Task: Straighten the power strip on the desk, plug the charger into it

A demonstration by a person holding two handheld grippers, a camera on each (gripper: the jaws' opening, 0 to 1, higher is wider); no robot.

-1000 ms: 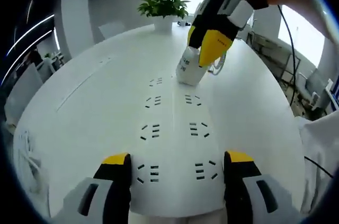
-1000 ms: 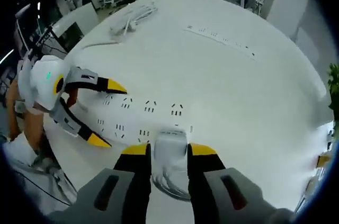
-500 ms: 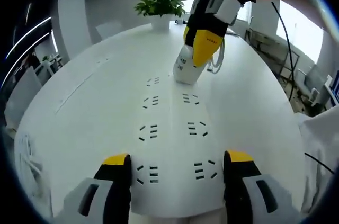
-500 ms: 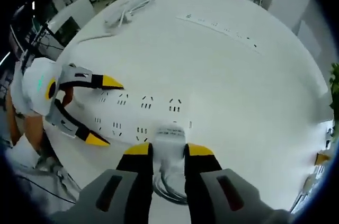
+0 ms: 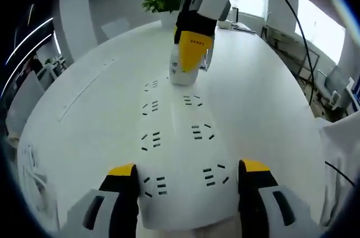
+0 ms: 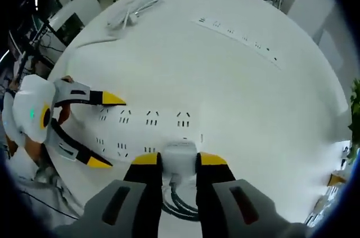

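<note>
Right gripper view: the right hand-held gripper (image 6: pixel 179 162) clamps the charger (image 6: pixel 179 155) over the power strip's (image 6: pixel 149 131) far-end sockets; the left hand-held gripper (image 5: pixel 185 179), jaws wide, straddles the near end, apparently to steady it.

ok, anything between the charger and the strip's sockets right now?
Nothing visible. The right gripper holds the charger over the far end of the power strip, whose socket faces are bare. The left gripper straddles the strip's near end, jaws apart.
</note>
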